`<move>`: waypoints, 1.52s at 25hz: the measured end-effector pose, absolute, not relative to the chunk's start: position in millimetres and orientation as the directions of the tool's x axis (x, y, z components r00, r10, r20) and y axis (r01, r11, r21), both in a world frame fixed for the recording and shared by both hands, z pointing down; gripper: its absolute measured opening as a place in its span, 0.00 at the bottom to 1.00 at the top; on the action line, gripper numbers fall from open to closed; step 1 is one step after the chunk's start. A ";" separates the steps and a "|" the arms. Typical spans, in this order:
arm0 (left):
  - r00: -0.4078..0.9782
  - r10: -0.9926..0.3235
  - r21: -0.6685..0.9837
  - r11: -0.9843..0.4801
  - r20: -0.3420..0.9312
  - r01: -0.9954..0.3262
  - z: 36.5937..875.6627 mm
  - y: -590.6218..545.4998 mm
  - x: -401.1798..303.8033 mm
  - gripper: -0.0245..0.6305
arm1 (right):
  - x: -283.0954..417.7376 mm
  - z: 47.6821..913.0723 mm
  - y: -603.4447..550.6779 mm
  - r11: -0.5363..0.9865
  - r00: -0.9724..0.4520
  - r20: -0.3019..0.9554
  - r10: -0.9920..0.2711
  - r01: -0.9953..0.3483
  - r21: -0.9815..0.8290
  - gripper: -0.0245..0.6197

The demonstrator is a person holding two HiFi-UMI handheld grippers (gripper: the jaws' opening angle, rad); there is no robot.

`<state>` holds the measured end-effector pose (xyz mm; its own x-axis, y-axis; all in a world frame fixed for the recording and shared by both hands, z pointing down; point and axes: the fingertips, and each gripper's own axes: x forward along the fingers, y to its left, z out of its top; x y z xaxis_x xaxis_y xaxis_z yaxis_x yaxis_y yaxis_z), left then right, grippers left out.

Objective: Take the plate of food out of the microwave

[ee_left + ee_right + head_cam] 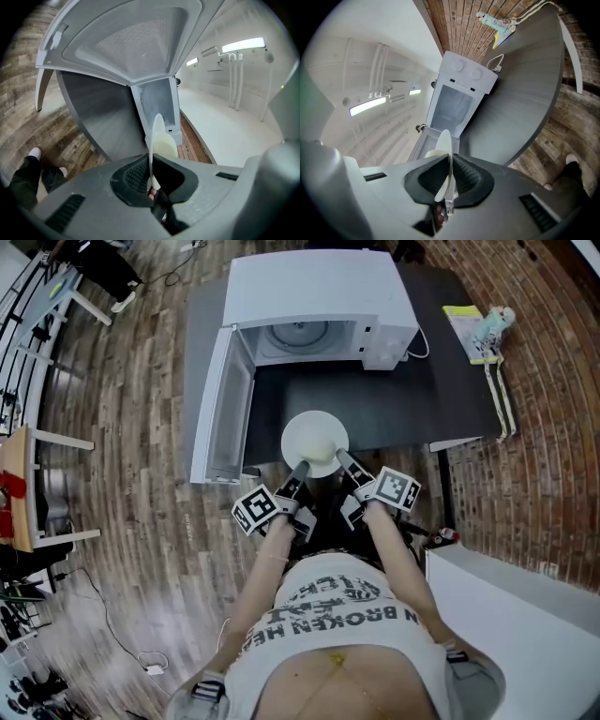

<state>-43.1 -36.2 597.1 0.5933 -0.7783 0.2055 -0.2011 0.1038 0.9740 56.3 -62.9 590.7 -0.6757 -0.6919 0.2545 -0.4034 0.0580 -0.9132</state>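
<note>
While the dark matte table (450, 381) carries a boxy white microwave (319, 287) with its door (225, 404) swung wide, the round plate (315, 439) is already outside, held over the table's near edge. It looks stiff, glossy and breakable, probably light but slippery. The thin rim is the place to grip, kept level. The left gripper (299, 469) and right gripper (344, 459) each pinch that near rim between ribbed black pads (133, 176).
</note>
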 end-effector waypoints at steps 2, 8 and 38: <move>0.581 -0.789 0.976 0.103 0.198 -0.193 595.7 -34.5 -41.7 0.06 | 57.6 589.0 -62.5 0.068 -0.687 0.248 -0.683 -0.399 -0.914 0.08; 0.553 -0.805 0.972 0.121 0.214 -0.201 589.1 -29.1 -21.2 0.06 | 77.3 584.8 -60.8 0.070 -0.711 0.245 -0.659 -0.383 -0.921 0.08; 0.447 -0.855 0.961 0.190 0.263 -0.201 592.8 -2.1 41.8 0.06 | 136.3 591.5 -46.1 0.068 -0.791 0.253 -0.557 -0.347 -0.935 0.08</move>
